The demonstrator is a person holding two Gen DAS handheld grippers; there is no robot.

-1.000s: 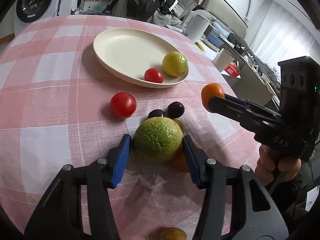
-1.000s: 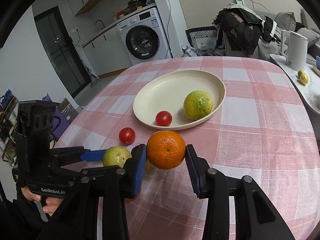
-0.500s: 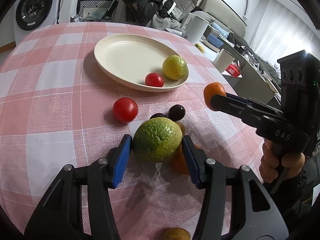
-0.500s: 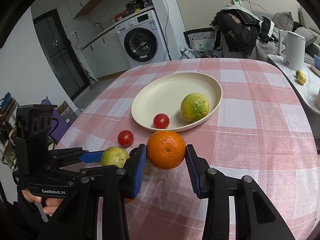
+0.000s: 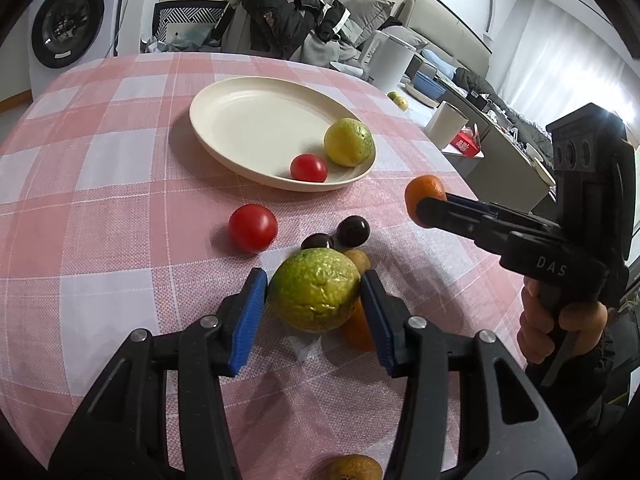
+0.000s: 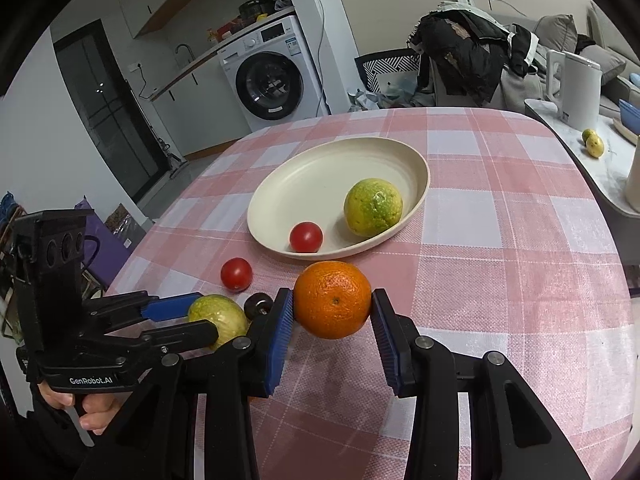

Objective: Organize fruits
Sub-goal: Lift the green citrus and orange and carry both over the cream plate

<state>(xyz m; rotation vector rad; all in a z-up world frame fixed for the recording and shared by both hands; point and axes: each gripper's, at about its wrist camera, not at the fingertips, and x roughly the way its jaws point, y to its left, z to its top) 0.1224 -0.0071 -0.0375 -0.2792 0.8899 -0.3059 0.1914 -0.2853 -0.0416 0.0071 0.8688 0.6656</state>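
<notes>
Left gripper (image 5: 314,302): its blue pads are pressed against both sides of the green citrus (image 5: 314,290), the jaws having just been closing on it.
Right gripper (image 6: 332,320): the orange (image 6: 333,299) is pinched between its blue pads and held above the cloth, at about 6 o'clock from the plate.
Plate (image 6: 320,172): cream, set on the pink checked tablecloth (image 6: 500,280); a yellow-green citrus (image 6: 373,207) and a small tomato (image 6: 306,236) are seen lying in its near part, the tomato at about 8 o'clock from the citrus.
Loose tomato (image 5: 253,227): found on the cloth at roughly 7 o'clock from the plate, apart from it.
Left wrist view only: two dark round fruits (image 5: 352,231) are shown between the plate and the gripped citrus, a brownish fruit (image 5: 359,260) just behind that citrus, an orange fruit (image 5: 356,330) partly hidden beside the right pad, and another fruit (image 5: 352,467) at the bottom edge.
Right wrist view only: only one dark fruit is visible there, the rest being hidden by the tools; a kitchen counter with a sink tap is shown above the washing machine (image 6: 272,80).
Hands: a hand (image 5: 560,320) is seen wrapped around the right tool's handle, and another (image 6: 92,408) under the left tool.
</notes>
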